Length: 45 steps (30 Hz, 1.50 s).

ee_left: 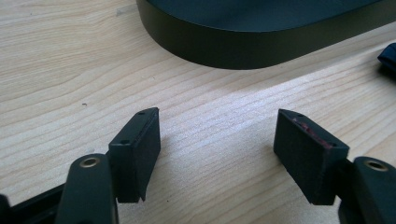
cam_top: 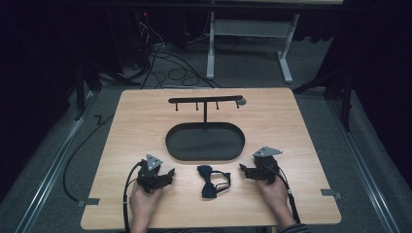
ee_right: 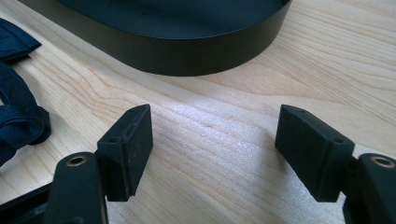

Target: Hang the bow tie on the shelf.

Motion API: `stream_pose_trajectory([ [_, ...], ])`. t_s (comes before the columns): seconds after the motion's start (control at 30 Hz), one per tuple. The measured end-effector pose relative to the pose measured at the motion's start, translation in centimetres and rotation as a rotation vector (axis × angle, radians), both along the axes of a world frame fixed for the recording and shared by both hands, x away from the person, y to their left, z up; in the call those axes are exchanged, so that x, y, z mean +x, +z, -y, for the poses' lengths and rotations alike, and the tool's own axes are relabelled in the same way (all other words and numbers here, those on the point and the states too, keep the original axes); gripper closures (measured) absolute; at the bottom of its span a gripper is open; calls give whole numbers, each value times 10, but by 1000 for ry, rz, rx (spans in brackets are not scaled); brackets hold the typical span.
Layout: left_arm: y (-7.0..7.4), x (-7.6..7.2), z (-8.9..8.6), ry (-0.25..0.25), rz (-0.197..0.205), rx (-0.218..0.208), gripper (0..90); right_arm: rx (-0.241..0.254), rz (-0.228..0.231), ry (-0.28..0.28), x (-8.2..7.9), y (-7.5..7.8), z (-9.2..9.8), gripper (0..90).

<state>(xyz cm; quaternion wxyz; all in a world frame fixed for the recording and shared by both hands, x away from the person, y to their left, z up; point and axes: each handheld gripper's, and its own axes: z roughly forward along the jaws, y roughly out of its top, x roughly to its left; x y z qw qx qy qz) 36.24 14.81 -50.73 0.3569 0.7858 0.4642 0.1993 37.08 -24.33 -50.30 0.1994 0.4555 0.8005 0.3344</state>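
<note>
high view: bow tie between left gripper and right gripper, near stand tray | gripper views: both grippers' jaws wide apart, empty, over bare table

Pale wood, matt black and dark cloth

The table is light wood with a visible grain and a smooth, faintly shiny finish; beyond both grippers the oval tray looks matt black with a smooth wall, as does the thin hook stand rising from it; between the left gripper and the right gripper lies a bow tie of soft, dark navy cloth; the pads look like matt black rubber, slightly rough.
</note>
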Motion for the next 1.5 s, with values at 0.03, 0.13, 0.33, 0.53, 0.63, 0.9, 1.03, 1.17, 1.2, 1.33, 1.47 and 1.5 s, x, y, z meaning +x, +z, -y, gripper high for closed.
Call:
stream_pose_trajectory([
  [0.03, 0, 0, 0, 2, -1, -2, 315, 1, -1, -1, 0, 0, 0, 291],
  [0.13, 0, 0, -1, 2, -2, -7, 314, 1, -1, -1, 0, 0, 0, 290],
  [0.33, 0, 0, -1, 1, -3, -7, 313, 1, -2, -1, 0, 0, 0, 291],
  [0.53, 0, 0, 0, 1, -2, -3, 306, 5, 2, -4, 0, 0, 0, 324],
  [0.63, 0, -1, 0, -1, -3, -3, 303, 4, 3, -3, -1, 0, 0, 323],
  [0.9, 0, -1, 0, -1, -3, -3, 300, -7, -16, -34, -2, 3, -2, 339],
  [1.03, 0, -1, 0, -1, -3, -3, 299, 19, -15, -30, -4, 5, 0, 403],
  [1.17, 0, -1, 0, -1, -3, -4, 299, 72, 9, -22, -10, 13, 3, 439],
  [1.2, 0, -1, 0, -1, -3, -4, 299, 94, 2, -14, -11, 14, 3, 447],
  [1.33, 0, 0, -1, -3, -5, -10, 299, 148, -33, 17, -16, 15, 6, 481],
  [1.47, 0, -1, -1, -4, -5, -8, 296, 171, -43, 34, -24, 16, 6, 498],
  [1.5, 0, -1, -1, -4, -5, -9, 296, 176, -38, 39, -26, 17, 6, 498],
])
